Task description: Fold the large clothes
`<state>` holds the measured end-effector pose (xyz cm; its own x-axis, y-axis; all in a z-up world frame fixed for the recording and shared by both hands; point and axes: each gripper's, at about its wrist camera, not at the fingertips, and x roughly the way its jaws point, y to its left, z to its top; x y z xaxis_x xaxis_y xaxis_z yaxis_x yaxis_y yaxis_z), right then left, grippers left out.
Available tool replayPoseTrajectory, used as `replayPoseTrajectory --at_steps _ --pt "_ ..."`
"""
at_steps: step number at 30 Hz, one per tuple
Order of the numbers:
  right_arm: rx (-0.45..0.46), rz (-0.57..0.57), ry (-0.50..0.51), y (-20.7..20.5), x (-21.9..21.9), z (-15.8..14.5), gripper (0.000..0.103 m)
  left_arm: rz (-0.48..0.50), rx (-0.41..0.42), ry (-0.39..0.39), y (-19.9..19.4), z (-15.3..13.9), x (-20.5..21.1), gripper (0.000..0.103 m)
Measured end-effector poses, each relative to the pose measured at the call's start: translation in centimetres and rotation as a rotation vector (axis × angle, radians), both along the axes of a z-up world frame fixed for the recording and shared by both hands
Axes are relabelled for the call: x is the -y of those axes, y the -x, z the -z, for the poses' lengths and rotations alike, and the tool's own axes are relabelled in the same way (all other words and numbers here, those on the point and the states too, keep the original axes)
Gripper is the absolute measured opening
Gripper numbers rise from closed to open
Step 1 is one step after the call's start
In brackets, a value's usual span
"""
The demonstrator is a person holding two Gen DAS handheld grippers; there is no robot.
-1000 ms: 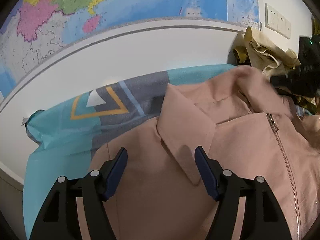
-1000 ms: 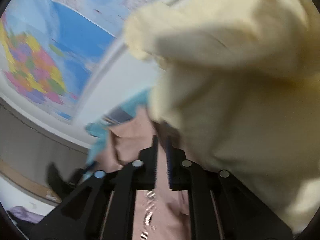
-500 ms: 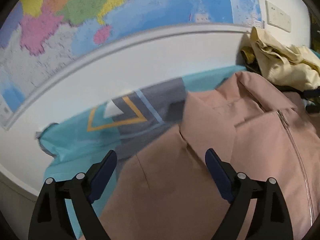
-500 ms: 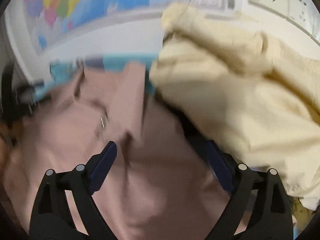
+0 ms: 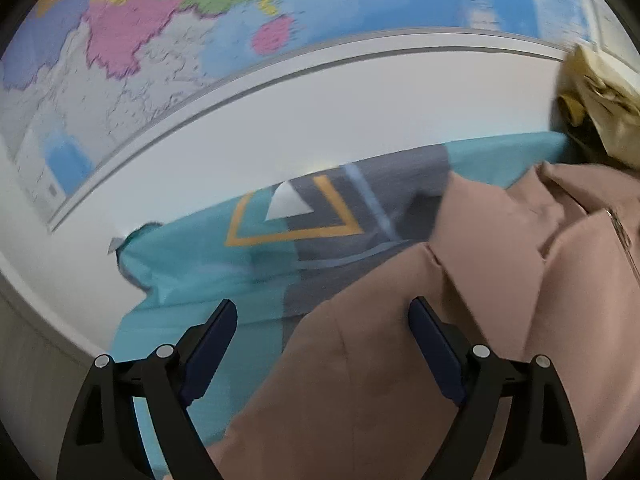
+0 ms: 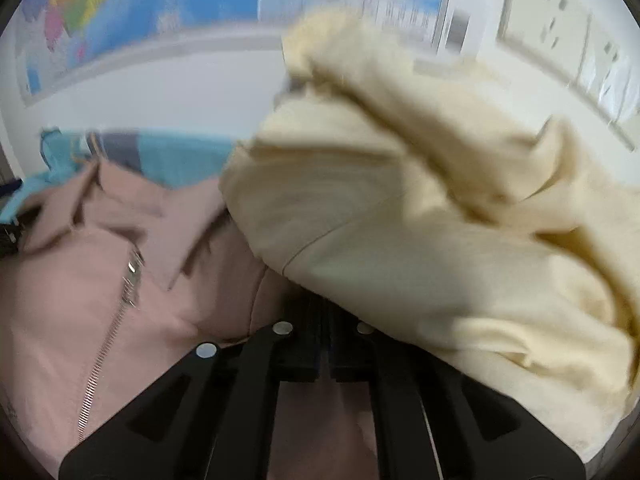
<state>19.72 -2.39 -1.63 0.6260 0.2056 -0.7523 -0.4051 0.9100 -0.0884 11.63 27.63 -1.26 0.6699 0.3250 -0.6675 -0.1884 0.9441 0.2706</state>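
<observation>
A pink zip-up jacket [image 5: 400, 360] lies spread on a teal and grey patterned cloth [image 5: 192, 260], collar toward the wall. My left gripper [image 5: 323, 308] hangs open and wide over the jacket's left shoulder edge, nothing between its fingers. In the right wrist view the jacket [image 6: 80, 280] shows its collar and zipper [image 6: 132, 272]. My right gripper [image 6: 323, 308] is shut at the jacket's right shoulder. Its tips sit in shadow under the edge of a cream garment [image 6: 420, 220]. Whether they pinch cloth is hidden.
The cream garment [image 5: 608, 108] is heaped at the right against the white wall. A coloured map [image 5: 160, 20] hangs above the cloth. Wall sockets [image 6: 560, 12] sit at the far right. The left gripper's dark body shows at the left edge of the right wrist view.
The left gripper spread wider and slid left from the collar to the shoulder edge. The right gripper rolled level, opened wide, then shut at the jacket's right shoulder.
</observation>
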Motion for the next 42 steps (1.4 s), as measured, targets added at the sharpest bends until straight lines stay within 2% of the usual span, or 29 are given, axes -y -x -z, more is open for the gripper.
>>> replayPoseTrajectory --at_steps 1,4,5,7,10,15,18,20,22,24,25,27,30,31,32,33,34,35,38,42 --pt "-0.028 -0.003 -0.009 0.2 0.5 0.3 0.012 -0.013 -0.007 0.003 0.1 0.1 -0.2 0.085" --pt "-0.044 -0.014 -0.102 2.4 2.8 -0.8 0.055 0.026 0.022 0.0 2.2 -0.8 0.2 0.085" --pt "-0.028 -0.008 -0.127 3.8 4.1 -1.7 0.061 0.045 0.031 -0.002 3.1 -1.2 0.4 0.085" --pt "-0.012 -0.026 -0.178 6.6 6.1 -2.9 0.066 0.1 0.051 -0.004 5.9 -2.1 1.1 0.085" --pt "-0.052 -0.091 -0.224 11.9 8.2 -3.0 0.078 0.185 0.065 0.018 10.4 -2.9 2.4 0.085" --pt "-0.252 -0.153 -0.334 19.5 11.1 0.8 0.076 0.323 0.023 0.101 17.7 -2.4 3.8 0.085" --pt "-0.29 -0.134 -0.397 22.8 12.6 2.2 0.074 0.357 0.032 0.143 21.4 -2.2 3.9 0.085" --pt "-0.238 -0.105 -0.354 24.4 12.3 1.9 0.072 0.39 0.054 0.169 24.4 -2.4 4.3 0.085" --pt "-0.131 -0.104 -0.319 26.2 12.3 0.0 0.068 0.425 0.073 0.137 26.3 -2.3 5.3 0.085" --pt "-0.087 -0.187 -0.356 27.4 10.8 -1.7 0.071 0.467 0.069 0.125 27.7 -1.7 6.7 0.087" --pt "-0.088 -0.235 -0.37 27.4 9.4 -2.2 0.078 0.475 0.053 0.128 27.8 -1.2 7.1 0.087" --pt "-0.104 -0.322 -0.366 27.5 6.0 -2.4 0.078 0.459 0.015 0.11 27.3 -0.1 7.8 0.087" --pt "-0.204 -0.398 -0.285 25.9 0.2 -0.3 0.076 0.376 -0.059 0.084 25.4 2.0 8.1 0.086" --pt "-0.221 -0.408 -0.262 25.6 -0.7 0.3 0.072 0.35 -0.073 0.083 25.0 2.4 7.9 0.086" --pt "-0.245 -0.418 -0.225 25.0 -2.1 1.2 0.056 0.33 -0.077 0.085 24.7 2.7 7.6 0.086" --pt "-0.259 -0.41 -0.195 24.4 -3.0 2.0 0.048 0.315 -0.076 0.093 24.7 2.8 7.2 0.086" --pt "-0.271 -0.419 -0.183 24.2 -3.3 2.5 0.032 0.297 -0.073 0.112 24.4 2.8 6.7 0.086" --pt "-0.234 -0.428 -0.165 24.1 -3.5 2.5 0.006 0.283 -0.066 0.127 24.2 2.7 6.2 0.086" --pt "-0.223 -0.419 -0.226 23.3 -3.0 1.5 0.003 0.252 -0.036 0.159 23.9 2.0 4.9 0.086" --pt "-0.16 -0.331 -0.271 20.8 -2.2 0.1 0.002 0.202 0.006 0.172 22.8 0.8 3.3 0.086"
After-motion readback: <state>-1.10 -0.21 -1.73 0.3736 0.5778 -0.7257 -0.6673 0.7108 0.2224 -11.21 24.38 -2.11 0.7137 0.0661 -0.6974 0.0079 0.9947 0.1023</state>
